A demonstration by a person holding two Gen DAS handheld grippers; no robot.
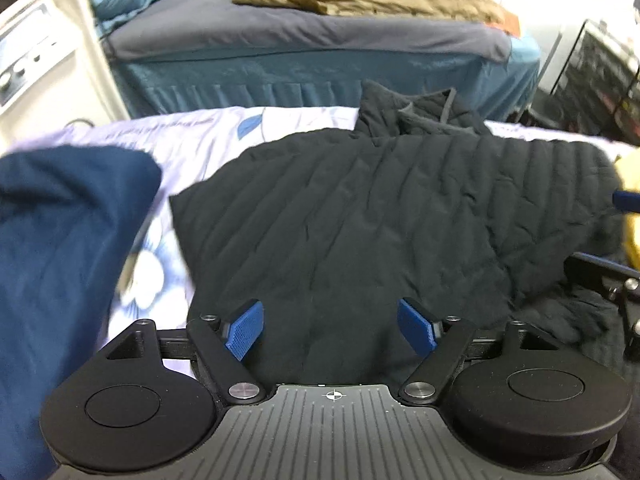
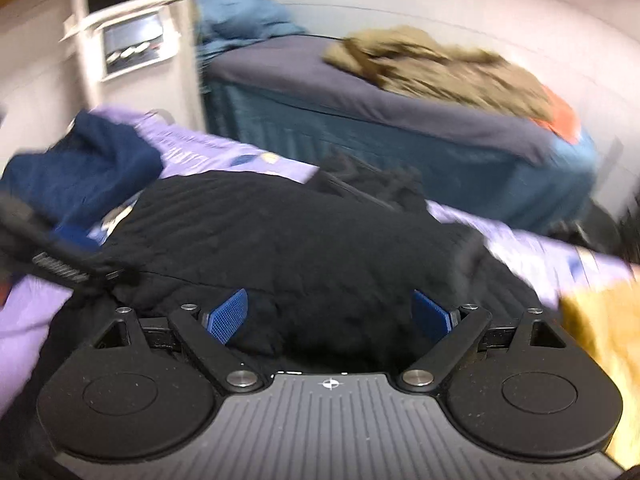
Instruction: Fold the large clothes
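Black jacket lies flat on the floral bed sheet, collar toward the far edge. Left tongs and right tongs both spread, empty, above its near hem. Navy garment left; bare sheet between.

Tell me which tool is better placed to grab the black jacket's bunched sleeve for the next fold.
Probably the right tool: it hangs open right over the bunched, fuzzy part of the black jacket. The left tool, also open, faces only the flat quilted panel.
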